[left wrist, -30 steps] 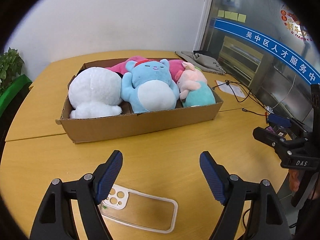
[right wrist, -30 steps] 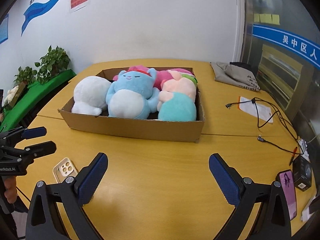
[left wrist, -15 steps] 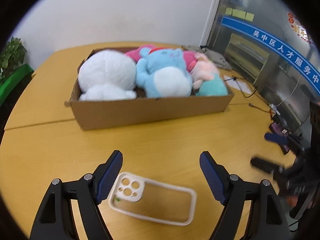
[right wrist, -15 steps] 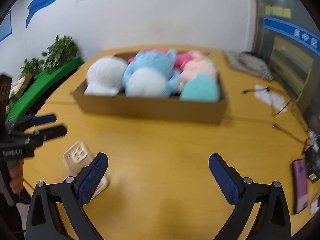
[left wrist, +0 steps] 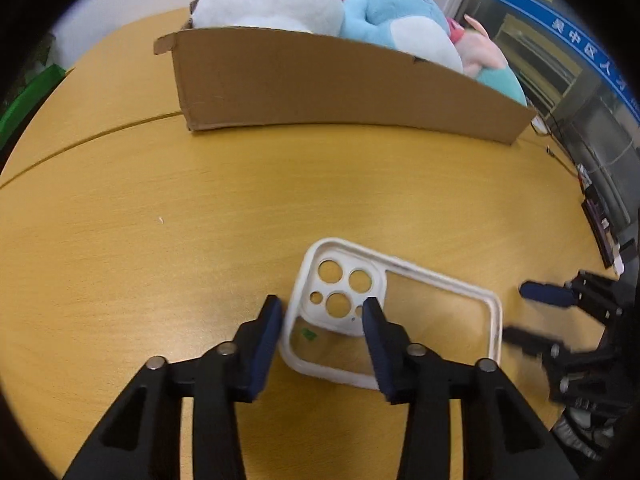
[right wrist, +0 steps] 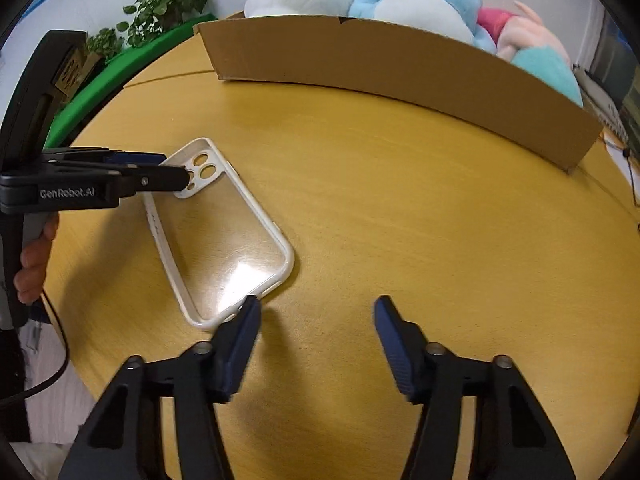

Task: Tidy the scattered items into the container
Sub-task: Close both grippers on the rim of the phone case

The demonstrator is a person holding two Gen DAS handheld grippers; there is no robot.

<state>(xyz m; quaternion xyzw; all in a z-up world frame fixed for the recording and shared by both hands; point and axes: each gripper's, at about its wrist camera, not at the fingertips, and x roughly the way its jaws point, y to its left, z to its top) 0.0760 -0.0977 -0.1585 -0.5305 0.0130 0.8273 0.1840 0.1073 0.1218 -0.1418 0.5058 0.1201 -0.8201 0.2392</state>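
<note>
The phone case [left wrist: 394,316] is lying flat on the tabletop [left wrist: 160,200], its camera end between my left jaws, which are standing partly open around that corner, gripping nothing yet. My right jaws are gaping wide and empty, the case's far end just beside them. I'm judging the thin rim may slip or skid away. The cardboard box [left wrist: 320,88] floor ahead is hidden behind its wall.

We saw a phone case [right wrist: 224,236] of clear glossy plastic with a matt white, probably rubbery rim. The surface [right wrist: 400,200] was smooth, grained wood veneer. The box [left wrist: 320,88] was matt brown cardboard, and the toys [left wrist: 272,4] in it fuzzy plush cloth.
</note>
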